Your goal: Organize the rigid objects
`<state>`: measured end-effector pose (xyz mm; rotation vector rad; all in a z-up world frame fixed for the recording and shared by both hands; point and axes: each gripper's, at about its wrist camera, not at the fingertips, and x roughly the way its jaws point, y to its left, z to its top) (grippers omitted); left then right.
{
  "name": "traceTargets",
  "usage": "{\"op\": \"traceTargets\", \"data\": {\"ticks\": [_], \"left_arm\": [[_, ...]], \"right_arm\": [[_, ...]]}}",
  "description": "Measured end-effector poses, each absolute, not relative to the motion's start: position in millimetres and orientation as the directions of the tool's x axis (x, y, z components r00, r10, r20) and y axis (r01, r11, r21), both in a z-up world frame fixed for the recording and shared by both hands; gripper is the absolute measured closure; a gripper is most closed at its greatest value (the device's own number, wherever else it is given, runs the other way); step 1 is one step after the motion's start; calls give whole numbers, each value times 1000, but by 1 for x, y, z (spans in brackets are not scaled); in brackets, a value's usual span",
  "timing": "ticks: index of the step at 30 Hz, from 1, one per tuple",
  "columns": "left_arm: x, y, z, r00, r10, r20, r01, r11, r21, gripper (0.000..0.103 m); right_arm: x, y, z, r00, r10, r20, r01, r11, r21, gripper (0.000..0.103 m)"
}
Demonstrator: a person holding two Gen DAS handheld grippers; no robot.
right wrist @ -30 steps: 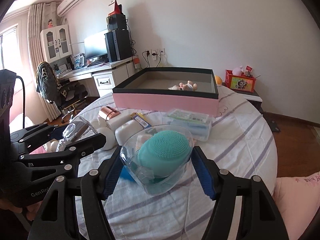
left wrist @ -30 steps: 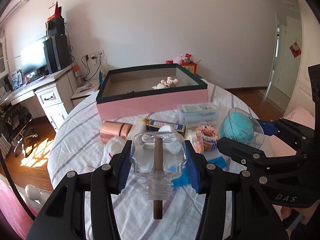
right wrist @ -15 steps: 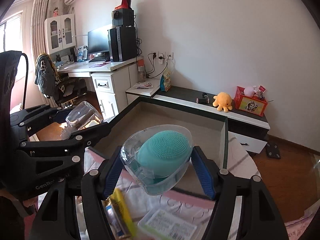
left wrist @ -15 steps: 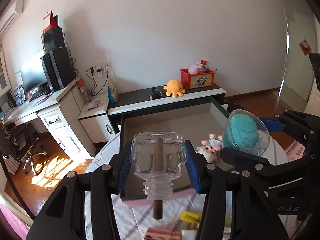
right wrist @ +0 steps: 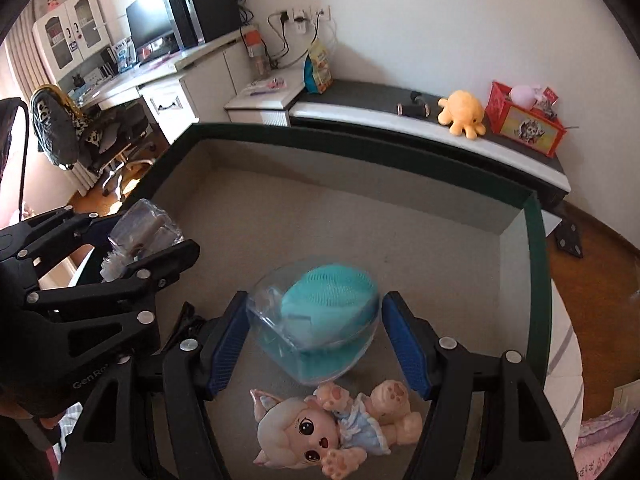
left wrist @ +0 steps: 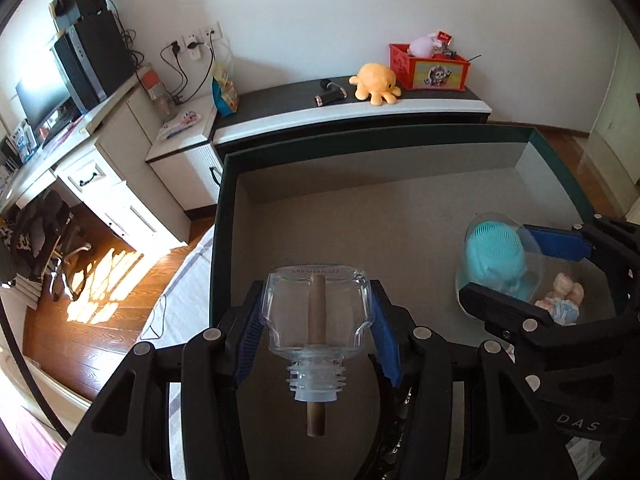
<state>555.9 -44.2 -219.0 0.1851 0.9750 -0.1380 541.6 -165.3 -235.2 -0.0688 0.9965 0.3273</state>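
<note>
Jaws of the left gripper (left wrist: 316, 334) are clamped on a clear glass bottle (left wrist: 316, 314), held above the left part of the open box (left wrist: 400, 220). A teal brush in a clear case (right wrist: 320, 322) is gripped by the right gripper (right wrist: 316, 348) above a doll (right wrist: 332, 428) lying near the box's right wall.

Both grippers over the box (left wrist: 224, 216). Left gripper (left wrist: 316, 332) has the bottle (left wrist: 316, 312) between its pads, over the box's left half. Right gripper (right wrist: 314, 344) has the brush case (right wrist: 316, 324) between its pads, to the bottle's right. Doll (right wrist: 320, 428) lies on the box floor, just under and before the case. Cabinet (left wrist: 352, 116) stands behind the box; plush (left wrist: 376, 82) and bin (left wrist: 428, 68) on top of it.
</note>
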Motion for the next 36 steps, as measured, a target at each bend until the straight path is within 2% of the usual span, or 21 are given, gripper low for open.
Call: {"op": "traceTargets", "data": {"ticks": [2,3,4,5,7,9,13,16,22,26,36], "left_arm": [[554,-44,-215,573,-34,-819,193,977,94,49],[550,-43,-213,588,-34,-808,189,977,97,43],[546,-39,-210,603,-36,-797,181,979,93,34],[540,-37,-205,620,-48,-783,176,981,78,31],[525,-30,-193,656,-90,-749,184,982,43,21],[501,-28,-176,716,-71,-695,162,985,67,13],[443,-25,-146,808,-77,-585,150,986,77,4],[392,-20,-125,857,-95,-506,145,988,59,0],[290,-17,-100,926,-73,-371,112,990,83,0],[229,-18,-95,945,-68,-320,102,991,91,0],[113,-17,-80,976,-48,-215,62,996,57,0]], "right_arm": [[539,-167,-233,504,232,-832,-294,952,87,32],[538,-170,-230,514,235,-825,-285,954,94,30],[535,-173,-227,531,234,-815,-275,957,95,25],[529,-177,-222,551,237,-800,-266,959,101,21],[513,-183,-210,583,271,-766,-267,954,134,21],[492,-183,-197,622,264,-737,-261,957,123,20],[431,-183,-164,721,253,-645,-256,962,91,15],[378,-187,-143,783,247,-571,-240,967,89,15],[284,-183,-113,870,183,-458,-195,981,23,15],[221,-185,-100,915,152,-373,-159,987,11,15],[107,-188,-83,956,103,-275,-106,994,2,14]]}}
